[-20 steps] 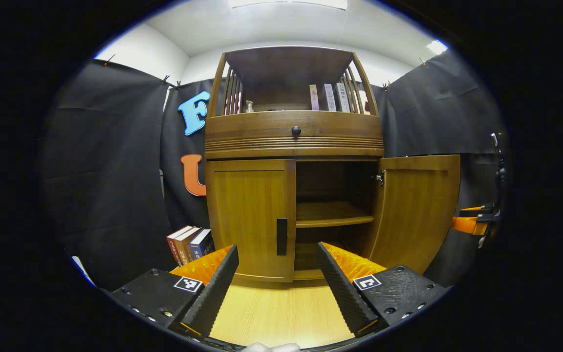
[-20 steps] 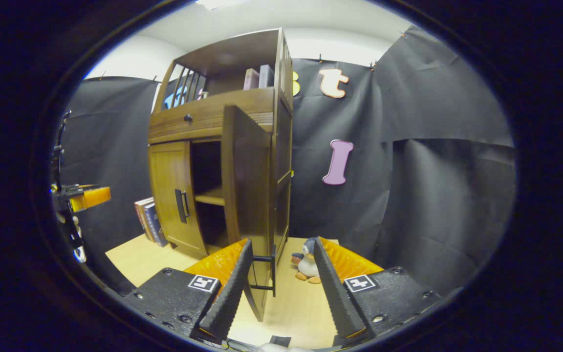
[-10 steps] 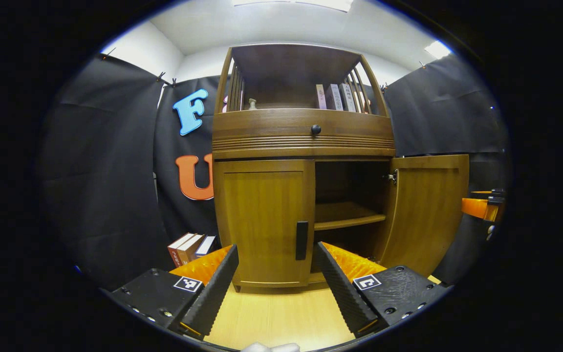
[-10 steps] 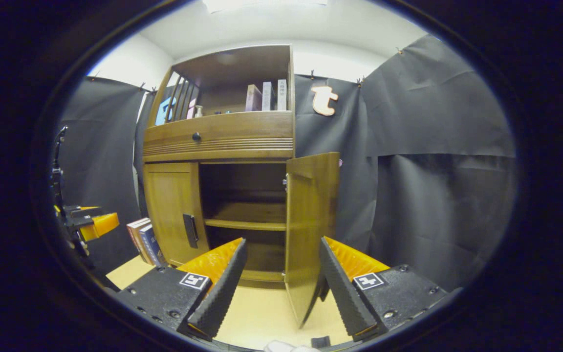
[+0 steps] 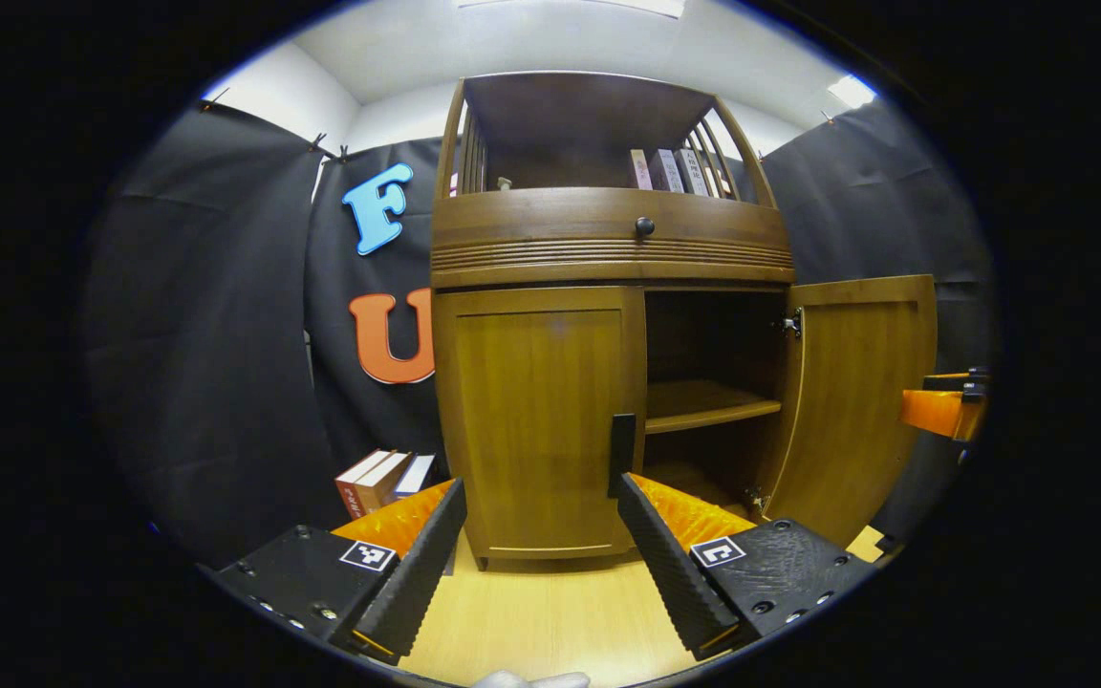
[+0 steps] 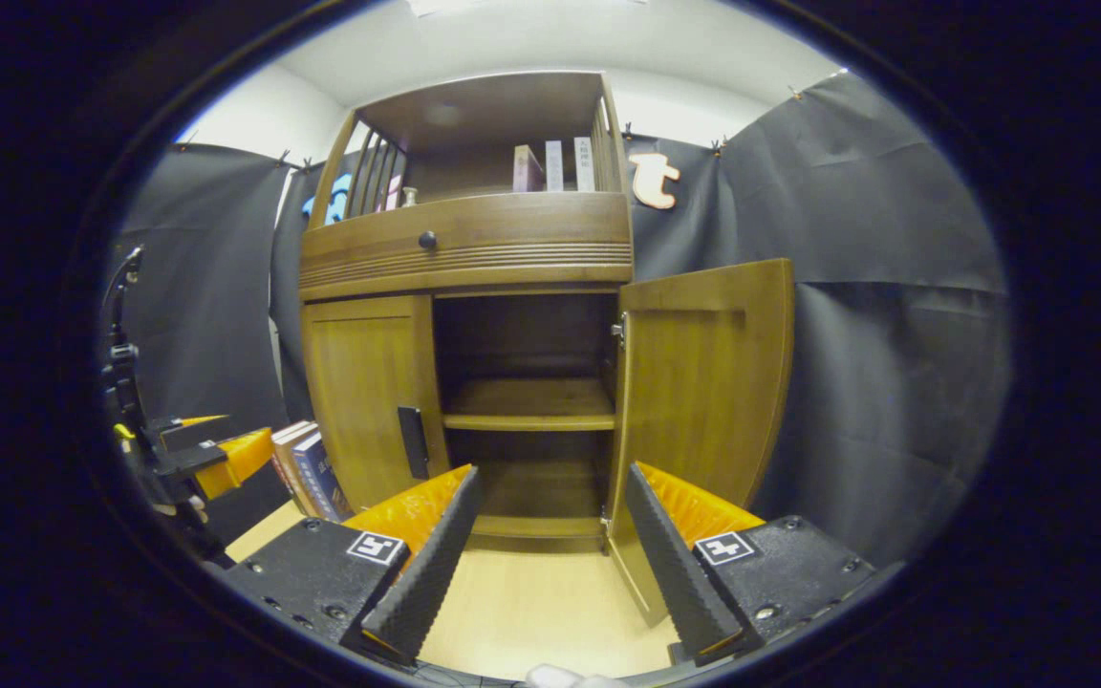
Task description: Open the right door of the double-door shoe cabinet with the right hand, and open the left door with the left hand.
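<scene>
Left gripper view, left tongs (image 5: pixel 541 540) agape, empty, shut left door (image 5: pixel 539 420) just ahead

The left tongs (image 5: pixel 541 530) stand with jaws wide apart, holding nothing, level and pointed at the cabinet (image 5: pixel 608 248). The right tongs (image 6: pixel 550 526) are likewise spread and bare, facing the cabinet too. Each also appears at the other view's edge, small, its jaws probably apart.
</scene>
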Demonstrator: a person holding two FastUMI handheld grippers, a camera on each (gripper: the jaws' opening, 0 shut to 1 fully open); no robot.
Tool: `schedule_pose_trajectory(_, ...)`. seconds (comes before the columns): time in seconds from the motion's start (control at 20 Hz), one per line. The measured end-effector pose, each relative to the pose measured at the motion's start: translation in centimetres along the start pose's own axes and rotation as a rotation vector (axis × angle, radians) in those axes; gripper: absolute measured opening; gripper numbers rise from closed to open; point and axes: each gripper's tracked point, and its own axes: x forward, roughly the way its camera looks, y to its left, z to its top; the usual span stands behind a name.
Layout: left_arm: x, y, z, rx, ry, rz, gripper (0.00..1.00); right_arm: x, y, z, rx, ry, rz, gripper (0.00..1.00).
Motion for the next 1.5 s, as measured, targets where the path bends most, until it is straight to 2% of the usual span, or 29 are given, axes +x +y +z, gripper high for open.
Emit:
schedule_pose_trajectory(0.05,1.3,-0.5,0.2,-0.006,-0.014,-0.012,1.0,0.0,0.0,0.1,-0.006,0.002,-0.006,0.96)
schedule_pose_trajectory(0.1,2.6,-0.9,0.3,-0.011,-0.023,-0.023,0.96,0.1,0.1,0.3,-0.01,0.006,-0.009,0.97)
schedule_pose_trajectory(0.15,4.1,-1.6,0.4,-0.013,-0.037,-0.035,1.0,0.0,0.1,0.4,-0.012,0.009,-0.016,0.97)
schedule_pose_trajectory(0.2,5.7,-2.2,0.3,-0.019,-0.042,-0.049,0.96,0.0,0.0,0.5,-0.014,0.013,-0.024,0.97)
schedule_pose_trajectory(0.3,9.0,-3.6,0.0,-0.024,-0.061,-0.07,0.96,-0.1,-0.3,0.6,-0.015,0.02,-0.046,0.96)
schedule_pose_trajectory(0.35,10.5,-4.2,-0.4,-0.03,-0.055,-0.075,1.0,-0.2,-0.4,0.4,-0.016,0.027,-0.06,0.96)
schedule_pose_trajectory(0.4,12.0,-4.8,-0.9,-0.036,-0.053,-0.085,0.96,-0.3,-0.6,0.4,-0.017,0.032,-0.073,0.96)
schedule_pose_trajectory(0.55,15.8,-6.8,-2.7,-0.06,-0.022,-0.116,0.96,-0.8,-1.5,0.1,-0.035,0.051,-0.117,0.96)
schedule_pose_trajectory(0.75,19.3,-7.8,-4.9,-0.05,0.014,-0.104,0.95,-1.0,-2.8,-0.2,-0.047,0.074,-0.161,0.96)
schedule_pose_trajectory(0.8,19.8,-7.9,-5.2,-0.058,0.019,-0.101,0.92,-1.0,-3.0,-0.3,-0.046,0.079,-0.164,0.96)
schedule_pose_trajectory(0.85,20.2,-8.1,-5.4,-0.063,0.025,-0.102,0.81,-1.0,-3.0,-0.5,-0.045,0.083,-0.165,0.96)
schedule_pose_trajectory(0.9,20.6,-8.0,-5.8,-0.061,0.031,-0.095,0.76,-1.0,-3.0,-0.5,-0.046,0.085,-0.167,0.97)
schedule_pose_trajectory(0.95,20.8,-7.8,-5.8,-0.054,0.027,-0.089,0.6,-0.9,-2.9,-0.6,-0.046,0.088,-0.166,0.97)
schedule_pose_trajectory(1.05,21.3,-7.8,-6.1,-0.046,0.024,-0.092,0.43,-1.1,-2.7,-0.7,-0.045,0.089,-0.159,0.96)
schedule_pose_trajectory(1.1,21.4,-8.3,-6.2,-0.054,0.027,-0.117,0.49,-1.2,-2.7,-0.7,-0.046,0.088,-0.157,0.97)
schedule_pose_trajectory(1.25,21.3,-8.4,-6.1,-0.054,0.03,-0.117,0.33,-1.5,-2.6,-0.9,-0.048,0.086,-0.152,0.97)
schedule_pose_trajectory(1.3,21.3,-8.3,-6.3,-0.052,0.033,-0.119,0.33,-1.7,-2.6,-0.8,-0.046,0.085,-0.152,0.97)
schedule_pose_trajectory(1.35,21.1,-8.3,-6.2,-0.046,0.036,-0.123,0.29,-2.0,-2.7,-0.8,-0.043,0.083,-0.153,0.97)
schedule_pose_trajectory(1.5,20.1,-8.3,-6.3,-0.036,0.036,-0.15,0.29,-2.6,-3.2,-1.1,-0.036,0.084,-0.162,0.97)
